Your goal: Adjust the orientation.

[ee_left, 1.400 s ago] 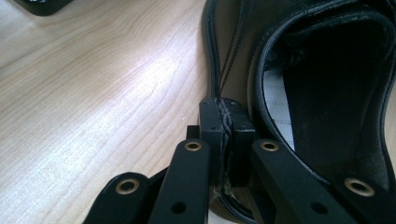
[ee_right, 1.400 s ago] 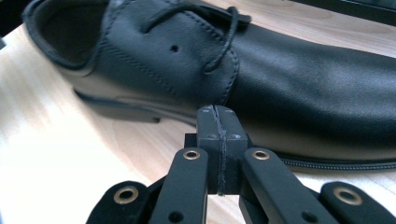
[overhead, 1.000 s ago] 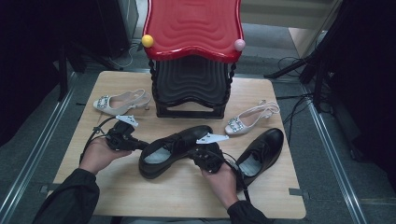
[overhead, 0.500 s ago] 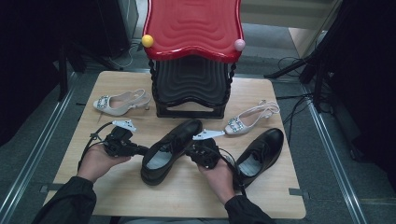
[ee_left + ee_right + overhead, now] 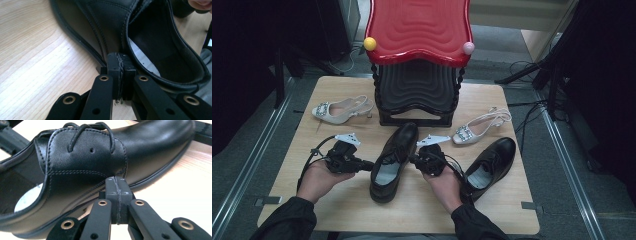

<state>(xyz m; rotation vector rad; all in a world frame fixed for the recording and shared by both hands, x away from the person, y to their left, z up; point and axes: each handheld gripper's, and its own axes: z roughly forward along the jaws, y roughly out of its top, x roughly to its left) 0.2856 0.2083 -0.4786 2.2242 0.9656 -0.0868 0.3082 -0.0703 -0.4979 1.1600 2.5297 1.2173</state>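
A black leather shoe is seen lying mid-counter, pressed between the clenched left hand-held gripper and clenched right hand-held gripper; nothing is grasped. It is judged light, smooth, with a soft upper (best taken by the collar). Its mate lies near, white heels and a red-topped stand behind.
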